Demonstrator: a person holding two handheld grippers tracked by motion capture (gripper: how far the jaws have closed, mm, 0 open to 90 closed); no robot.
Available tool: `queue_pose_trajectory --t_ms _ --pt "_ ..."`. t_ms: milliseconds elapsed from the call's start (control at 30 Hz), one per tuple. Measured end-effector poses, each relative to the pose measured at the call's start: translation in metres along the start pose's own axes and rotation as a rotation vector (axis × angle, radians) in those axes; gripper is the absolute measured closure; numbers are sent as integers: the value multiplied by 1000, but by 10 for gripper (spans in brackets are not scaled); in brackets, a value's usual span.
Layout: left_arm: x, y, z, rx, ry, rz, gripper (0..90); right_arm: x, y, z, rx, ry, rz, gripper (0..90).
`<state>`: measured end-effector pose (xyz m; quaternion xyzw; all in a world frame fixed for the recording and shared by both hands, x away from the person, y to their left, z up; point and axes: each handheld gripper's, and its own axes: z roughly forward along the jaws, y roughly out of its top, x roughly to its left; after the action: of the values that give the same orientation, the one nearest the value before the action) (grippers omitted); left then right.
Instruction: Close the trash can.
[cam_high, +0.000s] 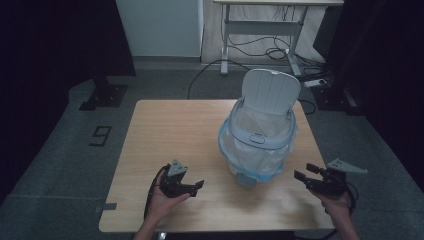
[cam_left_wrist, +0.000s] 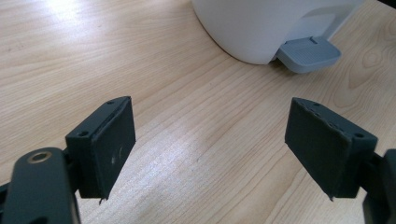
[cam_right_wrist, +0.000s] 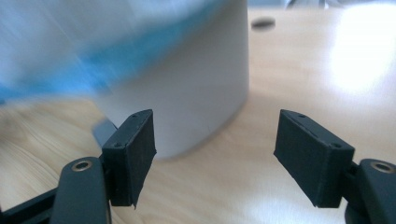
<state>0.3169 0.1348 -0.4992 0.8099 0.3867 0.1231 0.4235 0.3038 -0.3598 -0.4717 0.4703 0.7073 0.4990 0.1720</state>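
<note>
Pedal bin (cam_high: 257, 145), white plastic, stands upright on the wooden surface (cam_high: 170, 130), right of centre, between the two tools. Lid (cam_high: 270, 90) tipped up and back. A thin translucent bag liner (cam_high: 252, 162) with a blue edge is folded out over the rim and hangs down the outer wall.

Left tool (cam_high: 199, 185): jaws spread wide, holding nothing, low over the surface just left of the bin; in the left gripper view (cam_left_wrist: 208, 149) it looks toward the bin's base and grey foot pedal (cam_left_wrist: 308, 53).

Right tool (cam_high: 306, 171): jaws spread, empty, near the bin's right side; the right gripper view (cam_right_wrist: 212, 156) shows the bin wall close ahead, blurred.

Handling, as judged: bin looks light and hollow, so likely to slide or tip if pushed from one side. Wall is smooth, rounded, too broad for one jaw span. Liner is soft, slippery film, easy to tear or pull loose. Best holds: pinch the liner's overhanging edge at the rim, or grip the rim itself; steady the opposite side with the other tool.
</note>
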Motion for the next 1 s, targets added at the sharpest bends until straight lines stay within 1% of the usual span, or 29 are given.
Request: queue_pose_trajectory --t_ms 233,267,300,367,400,433,600,633,767,800,867,1000 --pt "-2 -2 4 18 -11 12 163 12 56 -26 -88 60 -22 273" --pt "-2 -2 4 18 -11 14 163 13 61 -28 -93 64 -26 270" --pt "-2 -2 4 16 -12 11 163 16 71 -30 -104 68 -34 269" --pt "-1 -2 4 17 -12 7 163 18 82 -32 -113 74 -41 269" --pt "0 -2 4 16 -11 5 163 20 92 -33 -125 81 -47 269" --pt "0 -3 4 14 -12 1 163 20 92 -33 -125 81 -47 269" --pt "2 -3 2 14 -15 -10 163 23 117 -30 -140 89 -60 270" --pt "3 -3 3 14 -14 -11 163 23 117 -30 -140 89 -60 270" --pt "4 -4 2 15 -15 -16 163 23 130 -27 -146 91 -65 270" --pt "5 -4 2 16 -14 -17 164 24 136 -26 -147 96 -67 270" --pt "5 -4 2 16 -14 -18 164 24 138 -25 -150 102 -66 270" --pt "6 -4 2 15 -23 -24 164 26 149 -22 -162 116 -79 271"
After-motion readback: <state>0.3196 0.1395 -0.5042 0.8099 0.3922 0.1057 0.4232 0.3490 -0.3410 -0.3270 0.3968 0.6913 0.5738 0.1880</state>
